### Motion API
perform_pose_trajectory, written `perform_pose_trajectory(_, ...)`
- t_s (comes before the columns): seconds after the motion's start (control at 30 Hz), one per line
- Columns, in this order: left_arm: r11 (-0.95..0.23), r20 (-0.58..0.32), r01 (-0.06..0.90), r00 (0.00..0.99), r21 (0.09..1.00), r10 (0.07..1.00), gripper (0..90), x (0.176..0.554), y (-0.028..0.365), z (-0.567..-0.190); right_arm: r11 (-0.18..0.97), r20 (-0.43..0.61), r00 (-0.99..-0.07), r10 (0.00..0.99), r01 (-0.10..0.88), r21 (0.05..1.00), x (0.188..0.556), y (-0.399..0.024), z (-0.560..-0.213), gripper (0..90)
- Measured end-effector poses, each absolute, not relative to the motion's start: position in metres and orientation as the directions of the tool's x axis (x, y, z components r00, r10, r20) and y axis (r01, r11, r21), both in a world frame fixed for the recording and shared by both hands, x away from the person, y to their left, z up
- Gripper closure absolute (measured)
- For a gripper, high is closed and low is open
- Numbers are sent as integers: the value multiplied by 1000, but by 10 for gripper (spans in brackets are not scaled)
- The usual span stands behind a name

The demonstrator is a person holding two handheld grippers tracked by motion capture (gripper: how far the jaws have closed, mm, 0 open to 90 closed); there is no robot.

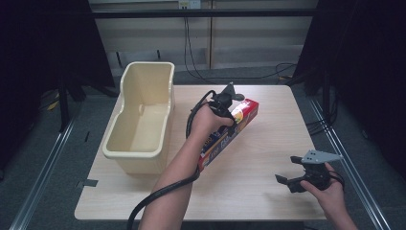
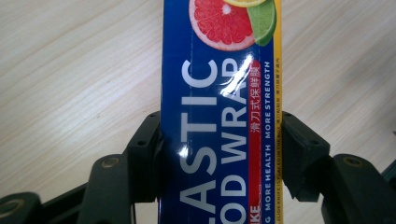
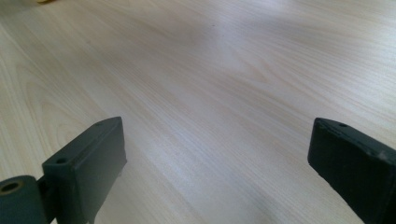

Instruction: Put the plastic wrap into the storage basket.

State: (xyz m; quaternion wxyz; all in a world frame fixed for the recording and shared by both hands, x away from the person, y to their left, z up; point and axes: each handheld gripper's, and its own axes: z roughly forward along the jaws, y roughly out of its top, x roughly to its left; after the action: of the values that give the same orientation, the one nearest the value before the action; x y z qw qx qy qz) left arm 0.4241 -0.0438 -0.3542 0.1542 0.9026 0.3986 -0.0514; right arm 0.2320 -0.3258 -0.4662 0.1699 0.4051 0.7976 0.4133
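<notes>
On the pale wooden table (image 1: 258,158) a long, narrow cardboard box of plastic food wrap (image 1: 230,134), blue along its side with a red and yellow end and a picture of cut citrus fruit, lies at a slant near the middle, its far end pointing to the far right and its near end toward the near left. The left gripper (image 1: 225,103), black and held in the person's left hand (image 1: 206,122), sits over the far part of this box. In the left gripper view its two jaws press against the box's two long sides (image 2: 219,140), so the claw is closed on the box across its width, with the printed words and the fruit picture running away between them. Whether the box is clear of the tabletop cannot be told.

Just left of the box stands a cream-coloured, deep rectangular plastic tub (image 1: 139,120), its long side running from near to far along the left part of the table; the left forearm passes beside its near right corner.

The right gripper (image 1: 292,182), black with a grey three-cornered plate on top, rests in the person's right hand (image 1: 330,189) at the near right of the table, well apart from the box. Its jaws stand wide apart with only bare wood between them (image 3: 210,140), and it holds nothing.
</notes>
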Motion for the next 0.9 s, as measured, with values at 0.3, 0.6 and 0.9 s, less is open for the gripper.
perform_pose_trajectory(0.3, -615, -211, 755, 655, 228, 726, 413, 425, -35, -329, 333, 62, -616, 785, 505, 796, 233, -325, -467, 40)
perform_pose_trajectory(0.6, -589, -191, 774, 630, 232, 753, 412, 427, -24, -307, 340, 64, -619, 783, 510, 790, 232, -324, -467, 40)
perform_pose_trajectory(0.9, -557, -202, 798, 599, 232, 775, 412, 429, -15, -292, 339, 68, -621, 781, 513, 788, 232, -323, -467, 40)
